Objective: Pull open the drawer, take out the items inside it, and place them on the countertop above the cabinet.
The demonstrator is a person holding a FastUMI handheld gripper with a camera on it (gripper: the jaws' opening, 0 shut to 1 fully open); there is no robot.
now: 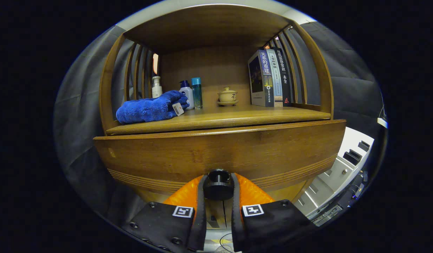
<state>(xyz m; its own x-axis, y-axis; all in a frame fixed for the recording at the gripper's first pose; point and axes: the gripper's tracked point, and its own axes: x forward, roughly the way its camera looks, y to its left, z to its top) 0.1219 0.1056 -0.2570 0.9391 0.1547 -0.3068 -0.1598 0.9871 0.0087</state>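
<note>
Drawer (pixel 220 154) front with its knob (pixel 218 184) clamped between our gripper (pixel 218 191) fingers, nearly closed; from the knob we pull straight back, level.

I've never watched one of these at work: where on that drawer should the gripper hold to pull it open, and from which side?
By the round black knob at the middle of the drawer front, approached straight from the front. It stands proud of the flat wood, so the gripper has one finger on each side of it, pressing it.
</note>
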